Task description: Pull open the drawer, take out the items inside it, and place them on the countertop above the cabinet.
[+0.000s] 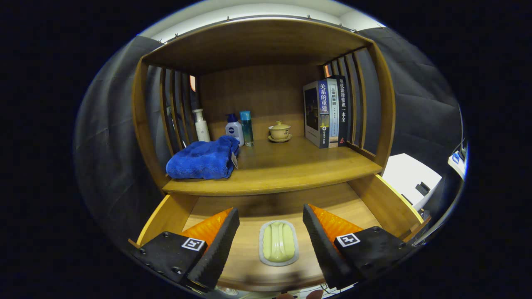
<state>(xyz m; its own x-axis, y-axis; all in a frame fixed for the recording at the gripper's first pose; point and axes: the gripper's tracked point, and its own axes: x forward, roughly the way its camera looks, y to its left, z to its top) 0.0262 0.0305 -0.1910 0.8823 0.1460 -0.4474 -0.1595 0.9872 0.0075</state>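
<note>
Hovering wide-open, my gripper (271,245) straddles the soap dish (279,243) at lower centre; I should descend squarely before closing.

Gripper (271,232) pointing forward and level, fingers (216,245) spread wide apart, gripping nothing, both pads facing inward

Sharp, evenly lit from above; shelf shadow over drawer (291,207) back; strong fisheye bending at edges.
</note>
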